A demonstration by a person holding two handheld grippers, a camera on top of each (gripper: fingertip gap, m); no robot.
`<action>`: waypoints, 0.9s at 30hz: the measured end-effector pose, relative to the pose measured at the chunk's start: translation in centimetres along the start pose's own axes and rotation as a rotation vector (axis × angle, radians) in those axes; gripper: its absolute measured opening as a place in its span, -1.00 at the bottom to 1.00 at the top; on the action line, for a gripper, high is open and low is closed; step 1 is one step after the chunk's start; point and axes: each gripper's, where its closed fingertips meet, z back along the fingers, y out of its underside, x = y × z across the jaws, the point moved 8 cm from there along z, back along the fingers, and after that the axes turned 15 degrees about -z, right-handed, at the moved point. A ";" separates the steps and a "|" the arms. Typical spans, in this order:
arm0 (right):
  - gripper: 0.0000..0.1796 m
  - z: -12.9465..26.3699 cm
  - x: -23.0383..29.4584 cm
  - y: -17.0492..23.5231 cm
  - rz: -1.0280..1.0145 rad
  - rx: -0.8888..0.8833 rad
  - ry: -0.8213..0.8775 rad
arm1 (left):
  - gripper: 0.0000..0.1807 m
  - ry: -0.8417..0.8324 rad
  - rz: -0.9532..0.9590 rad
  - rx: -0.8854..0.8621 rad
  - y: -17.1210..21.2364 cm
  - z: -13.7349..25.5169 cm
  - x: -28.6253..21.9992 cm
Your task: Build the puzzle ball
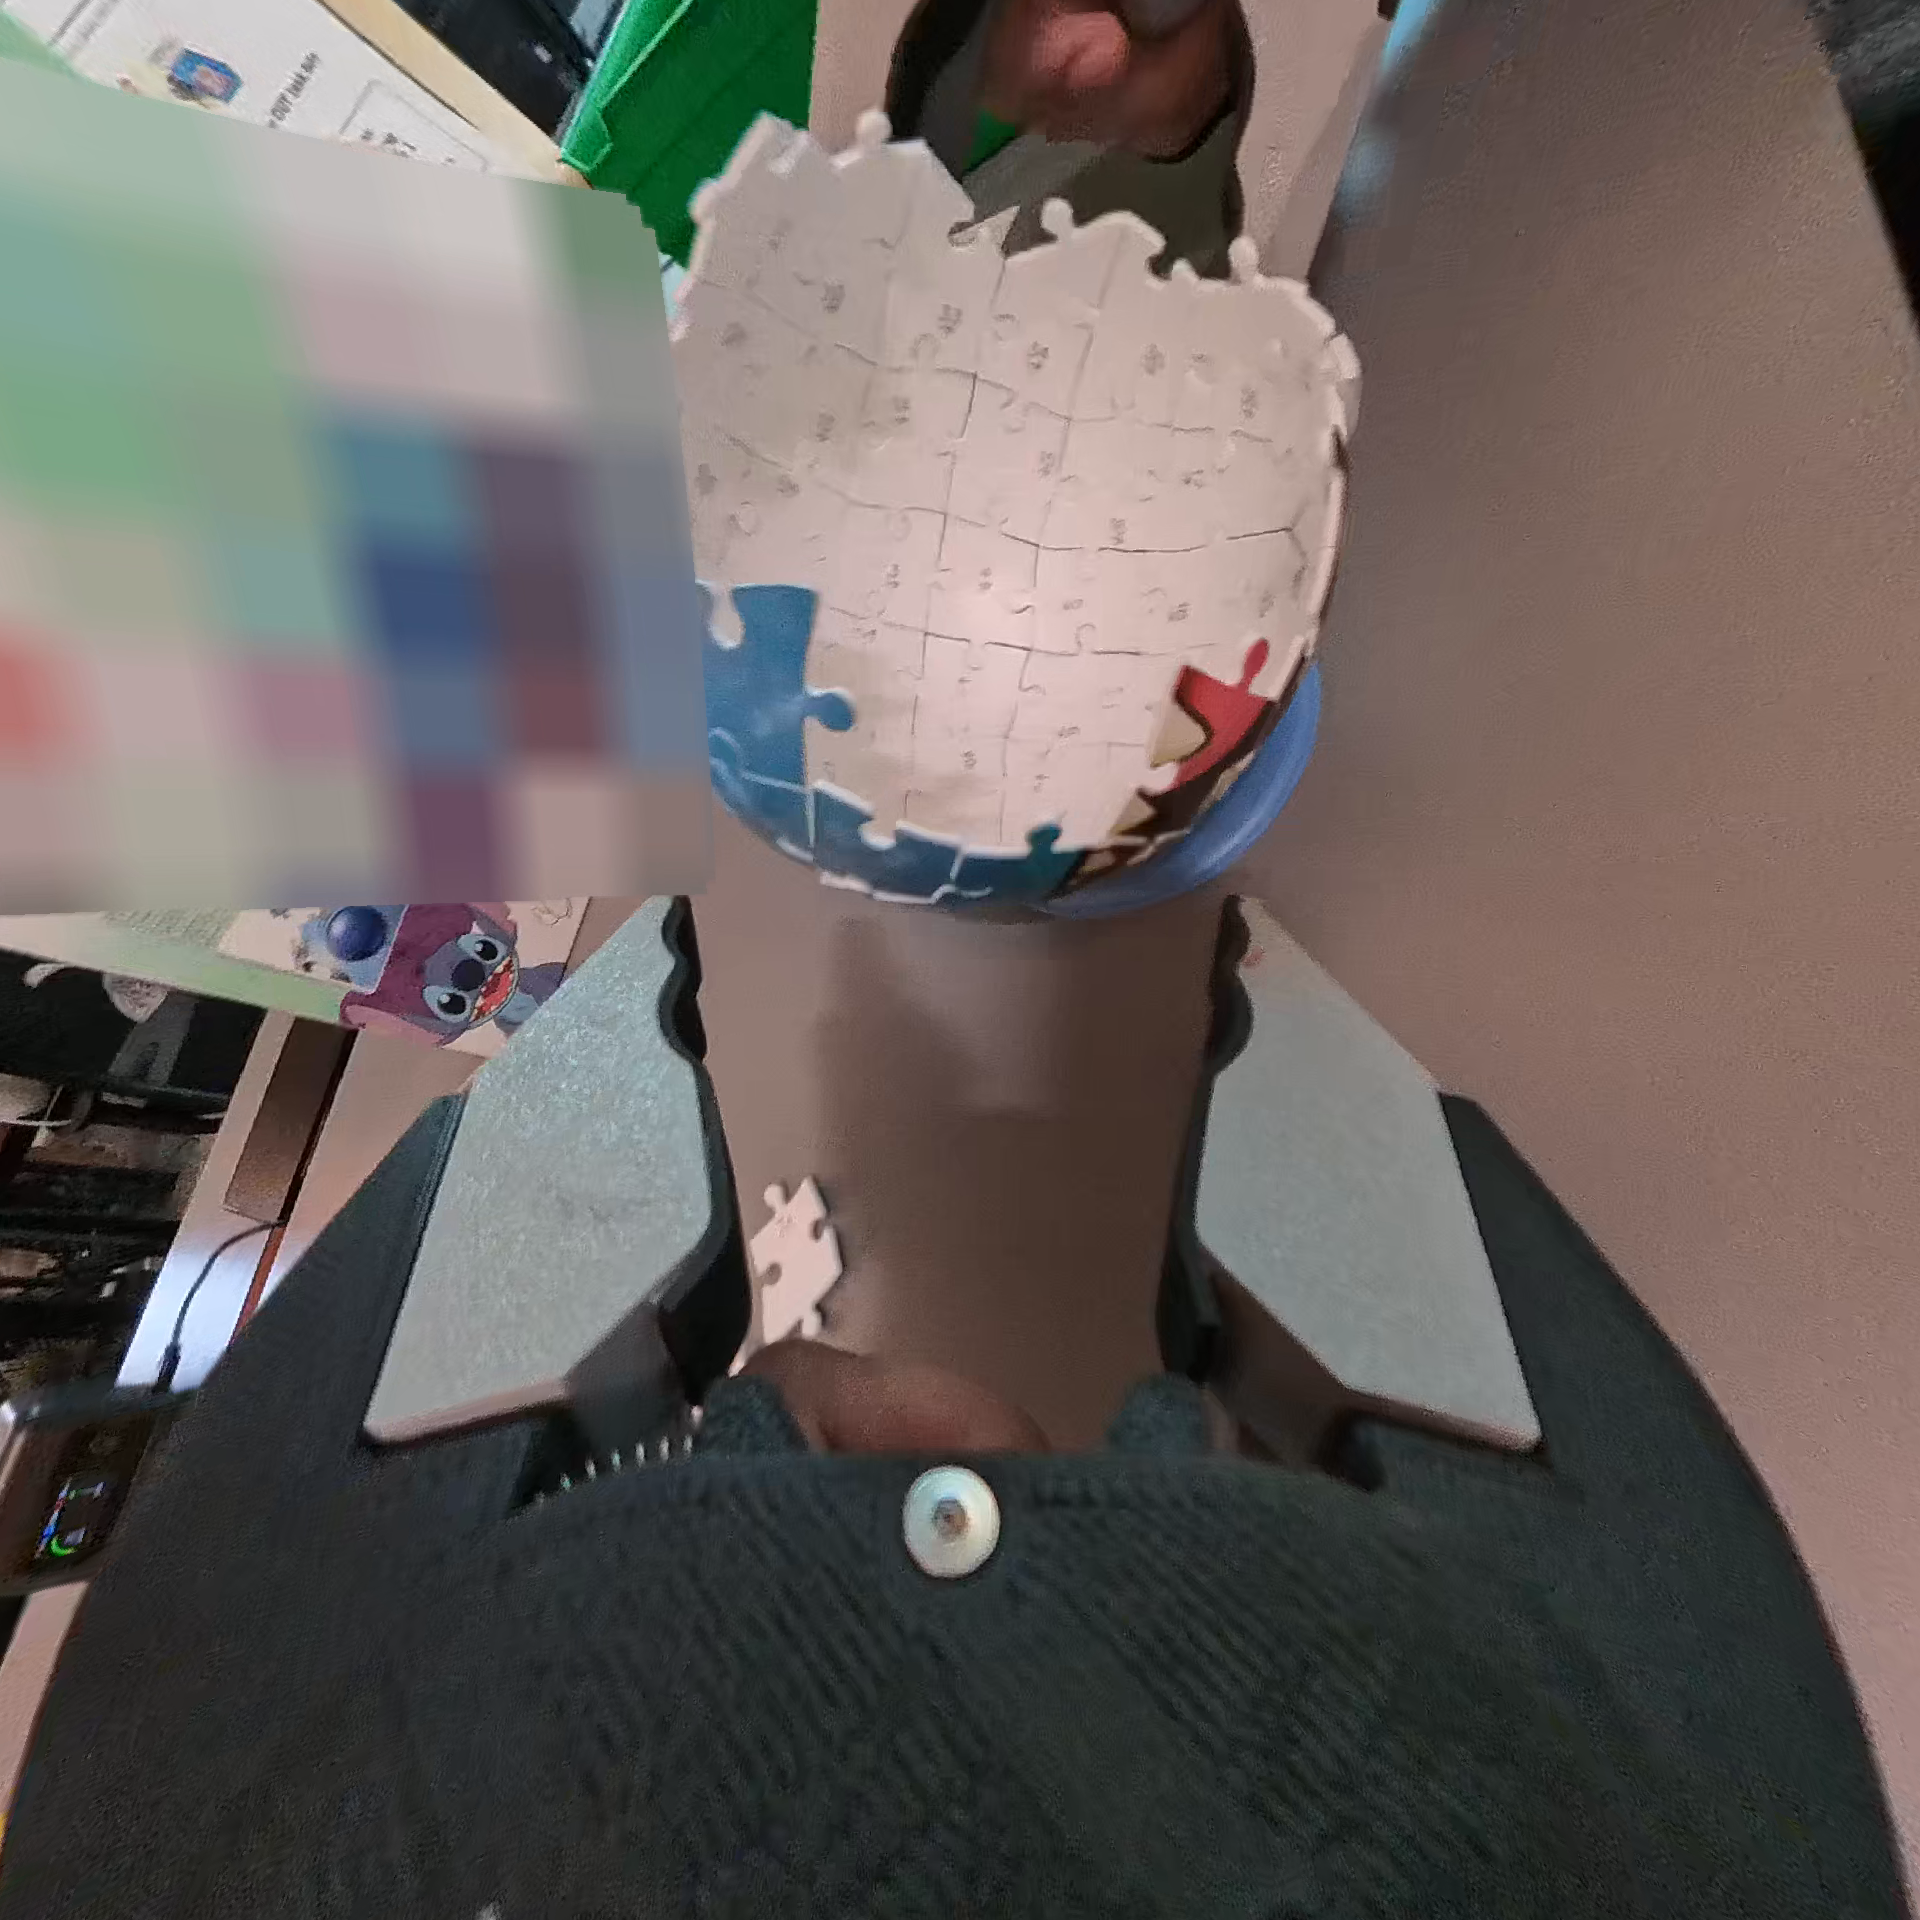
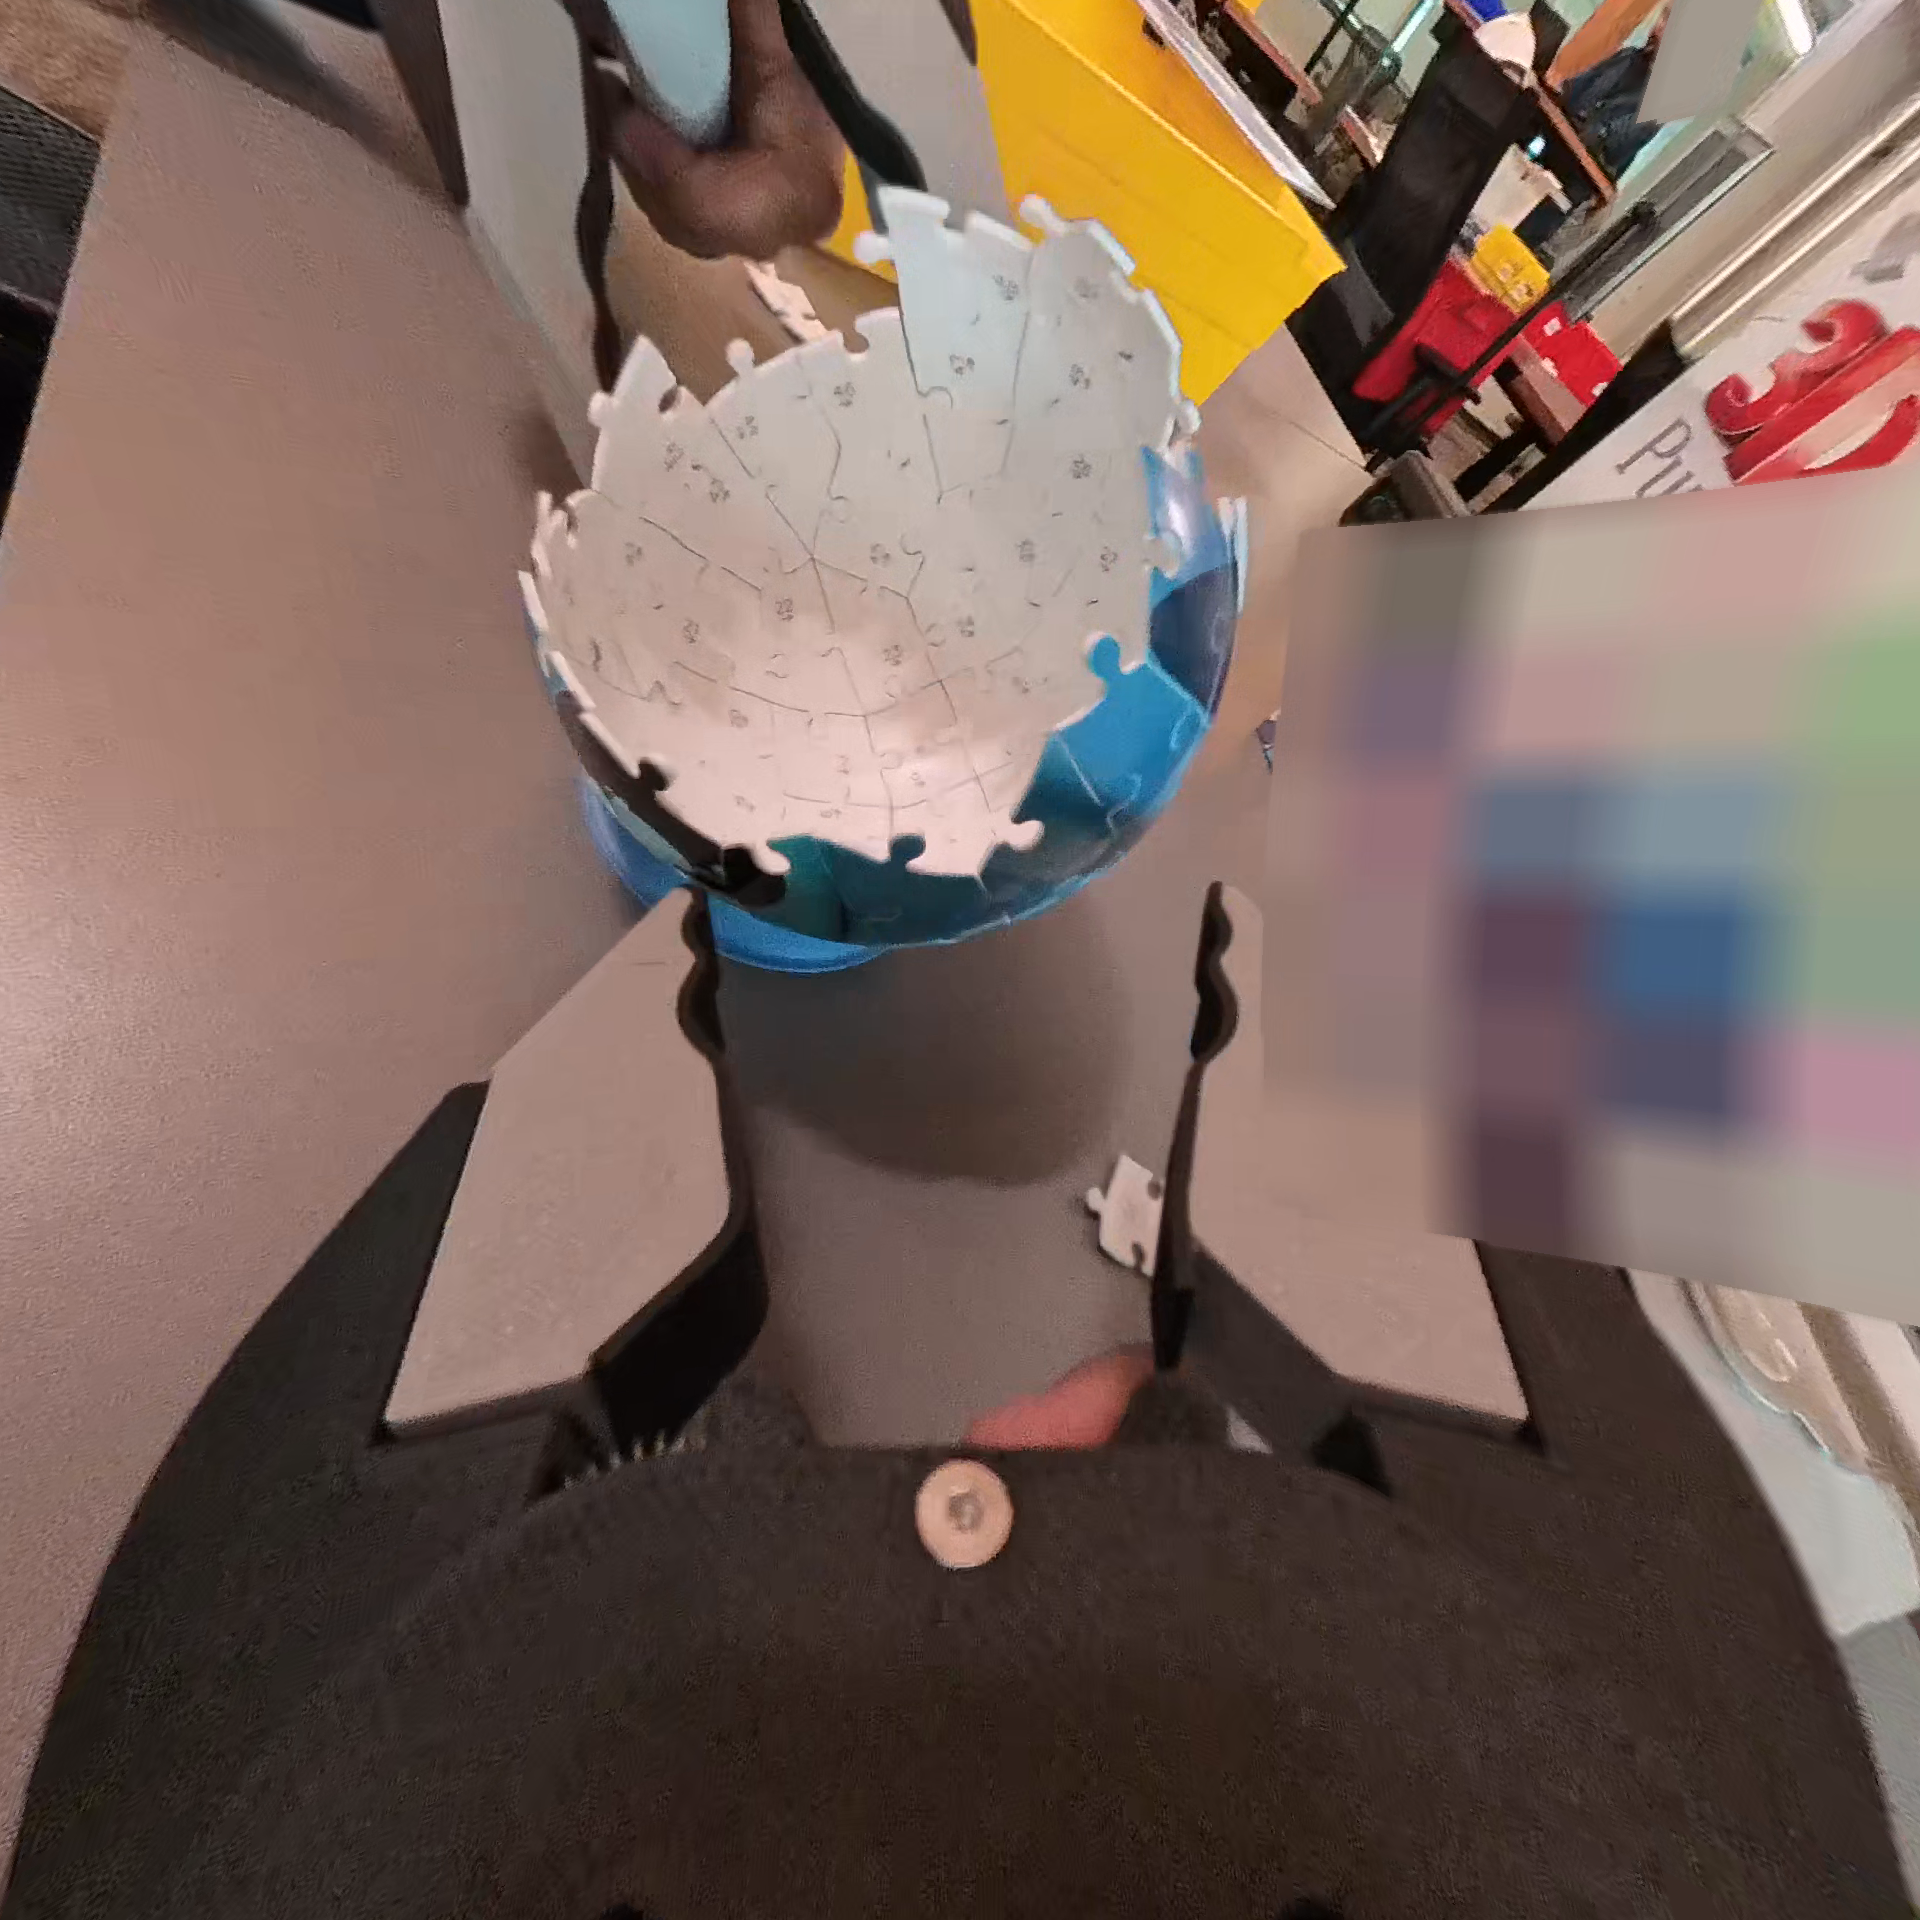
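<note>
A half-built puzzle ball stands on a blue ring stand on the brown table. Its white inside faces up, and its outside is blue, red and dark. It also shows in the right wrist view on its stand. My left gripper is open and empty, its tips just short of the ball. A loose white piece lies on the table by its left finger. My right gripper is open and empty, just short of the ball. A loose white piece lies by its right finger.
A picture sheet lies on the table to the left. A green box stands behind the ball. A yellow box and red crates stand beyond the table. The other gripper and a hand are behind the ball. My hands' fingertips stand some 12 cm from each other.
</note>
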 end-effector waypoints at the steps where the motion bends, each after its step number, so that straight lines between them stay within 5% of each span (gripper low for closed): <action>1: 0.00 -0.3 0.1 0.1 -0.007 -0.003 -0.022 | 0.08 0.001 -0.005 0.005 0.0 -0.4 0.0; 15: -0.01 -0.1 0.1 -0.5 -0.250 -0.030 -0.220 | -0.02 0.092 0.331 -0.266 -1.1 -0.3 0.7; 27: -0.02 -1.0 -0.3 -0.6 -0.347 -0.002 -0.195 | -0.10 0.094 0.448 -0.247 0.0 -0.2 1.1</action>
